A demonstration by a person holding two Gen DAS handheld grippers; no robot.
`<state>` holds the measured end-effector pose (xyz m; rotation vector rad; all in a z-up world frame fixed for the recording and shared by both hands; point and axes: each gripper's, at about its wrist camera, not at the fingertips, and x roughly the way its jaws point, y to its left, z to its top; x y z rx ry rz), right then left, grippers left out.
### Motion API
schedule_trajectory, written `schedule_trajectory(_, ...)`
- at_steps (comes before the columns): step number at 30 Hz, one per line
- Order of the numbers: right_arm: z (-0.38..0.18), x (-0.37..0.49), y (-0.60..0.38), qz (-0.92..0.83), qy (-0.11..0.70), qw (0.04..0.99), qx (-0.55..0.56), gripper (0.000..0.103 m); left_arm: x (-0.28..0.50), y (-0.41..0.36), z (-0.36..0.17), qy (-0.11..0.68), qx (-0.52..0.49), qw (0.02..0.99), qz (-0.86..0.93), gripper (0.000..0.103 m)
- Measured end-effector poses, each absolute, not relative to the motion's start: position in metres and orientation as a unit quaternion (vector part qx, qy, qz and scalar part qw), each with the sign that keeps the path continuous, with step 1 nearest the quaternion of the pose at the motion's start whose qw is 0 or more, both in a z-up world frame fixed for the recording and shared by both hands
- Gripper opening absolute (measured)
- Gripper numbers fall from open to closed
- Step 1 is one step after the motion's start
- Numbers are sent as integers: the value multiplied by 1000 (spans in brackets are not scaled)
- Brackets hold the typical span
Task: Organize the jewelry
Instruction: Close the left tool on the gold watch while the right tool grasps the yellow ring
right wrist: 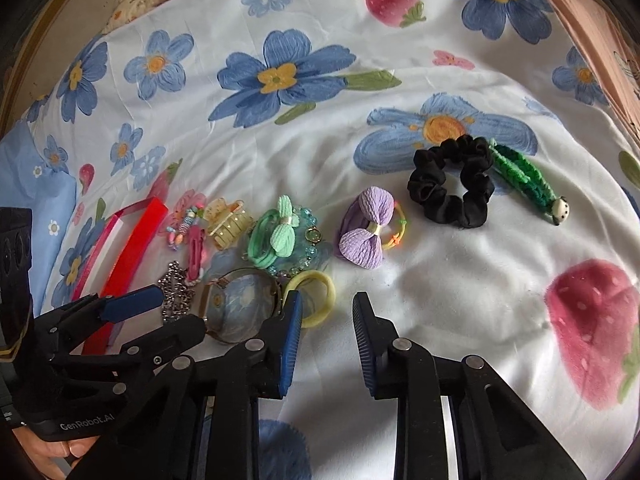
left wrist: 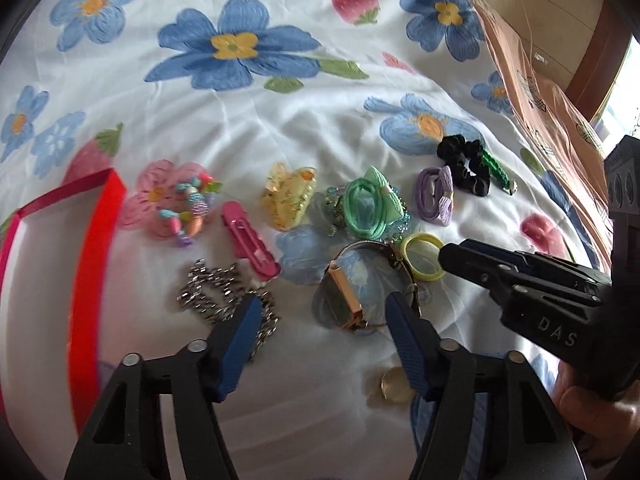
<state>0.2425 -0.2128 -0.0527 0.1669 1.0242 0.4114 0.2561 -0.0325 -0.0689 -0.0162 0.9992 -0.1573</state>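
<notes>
Items lying on a floral bedsheet (right wrist: 440, 300), catalogued left to right in the left wrist view.

1. Red-walled box (left wrist: 90, 280), sitting at 9 o'clock, its white floor showing; the far side is running out of view.
2. Beaded charm cluster (left wrist: 186, 210), resting at 10 o'clock on a pink printed flower.
3. Pink snap clip (left wrist: 250, 242), lying just beside the cluster.
4. Silver chain (left wrist: 212, 288), lying heaped just ahead of the left gripper (left wrist: 320, 320), one blue pad overlapping it.
5. Yellow claw clip (left wrist: 286, 196), sitting near centre.
6. Gold bangle watch (left wrist: 360, 284), lying between the spread fingers of the left gripper, which is holding nothing.
7. Green bow tie (right wrist: 276, 236), lying on a blue bead bracelet.
8. Yellow hair ring (right wrist: 314, 298), touching the inner finger of the right gripper (right wrist: 326, 320); jaws are standing apart, empty.
9. Purple bow tie (right wrist: 366, 232), black scrunchie (right wrist: 450, 182), green braided cord (right wrist: 524, 178), trailing toward 2 o'clock.

Risks: the chain is likely draping and snagging the watch if either is lifted; the two grippers are working close together and could collide; the soft sheet may be giving under a pinch.

Obscured: a pale round object (left wrist: 394, 386) at 5 o'clock is hard to identify; the watch's near edge is hiding behind the fingers.
</notes>
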Motion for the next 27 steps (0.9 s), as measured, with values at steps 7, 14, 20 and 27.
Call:
schedule_trajectory(7,-66,253,-206,196,501,840,66,13,274,-38,-85,500,-21,861,-92,20)
schedule_trajectory(14,-60,248,-210,202,494,842,77,3,260,-39,-78,491,-29,864,-110,7)
schedule_trajectory(20,-42,236,-206,220,478,846,83,3,228,-18,-55,474,-50,873,-105,7)
schedule_trajectory(27,-25,223,-178,254,465,844,76,3,181,19,-22,447,-64,889,-73,7)
